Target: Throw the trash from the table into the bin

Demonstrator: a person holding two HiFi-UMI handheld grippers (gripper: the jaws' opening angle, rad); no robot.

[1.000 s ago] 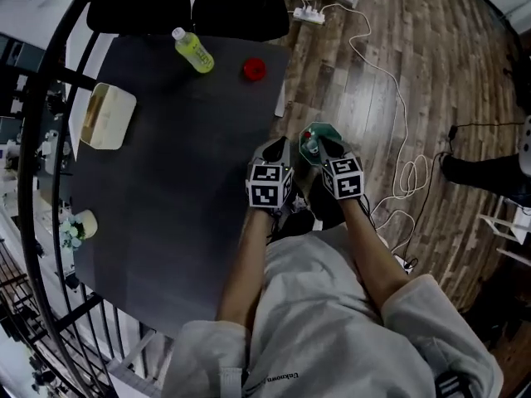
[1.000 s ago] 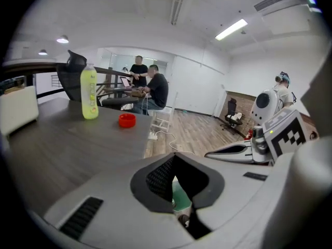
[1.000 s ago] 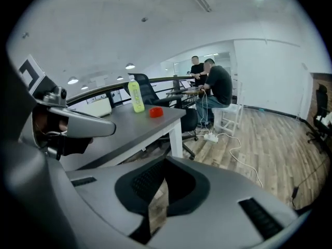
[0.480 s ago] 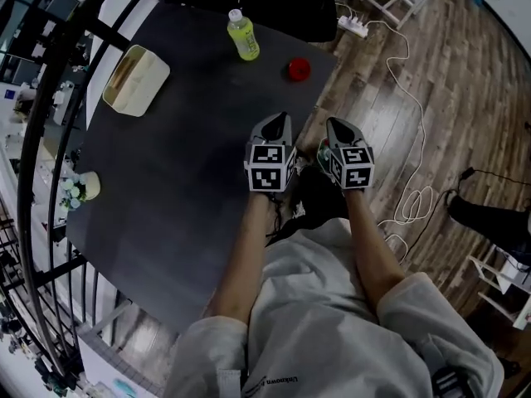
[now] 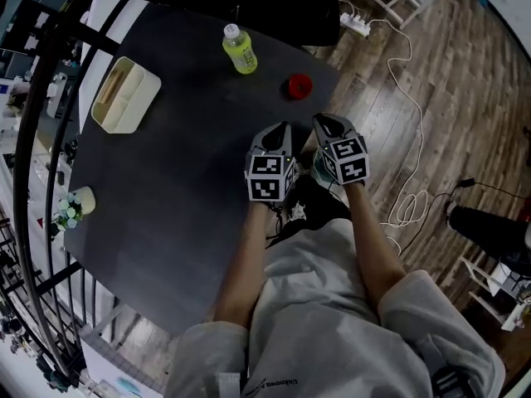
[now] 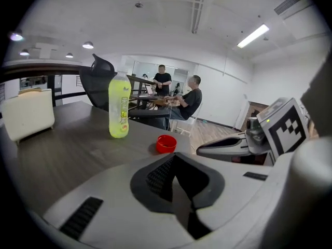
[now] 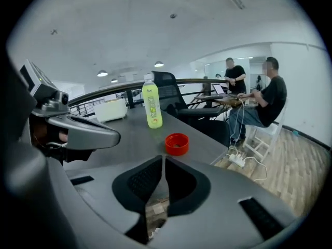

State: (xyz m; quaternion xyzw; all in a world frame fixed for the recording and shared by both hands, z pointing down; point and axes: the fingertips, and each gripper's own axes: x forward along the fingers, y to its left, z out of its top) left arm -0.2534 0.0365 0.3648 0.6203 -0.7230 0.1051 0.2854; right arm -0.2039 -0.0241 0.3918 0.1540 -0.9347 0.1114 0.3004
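A dark tabletop fills the left of the head view, with wooden floor on the right; at the tabletop's far left edge stands a small pot of flowers, and beyond it a white tray; further right a yellow-green bottle stands upright near the far edge; just right of it, close to the tabletop's right edge, lies a red cap.

The left gripper is held over the tabletop's right edge, nearer the person than the cap; its fingers are together with nothing between them; in its own view the cap lies ahead of the fingertips, apart from them, and the bottle stands further off to the left.

The right gripper is just beside the left one, at the tabletop's edge; its fingers have just been opening and stand a narrow slit apart, holding nothing; the cap lies ahead of them, untouched, and the bottle stands beyond it.

On the floor to the right a white cable trails from a power strip.
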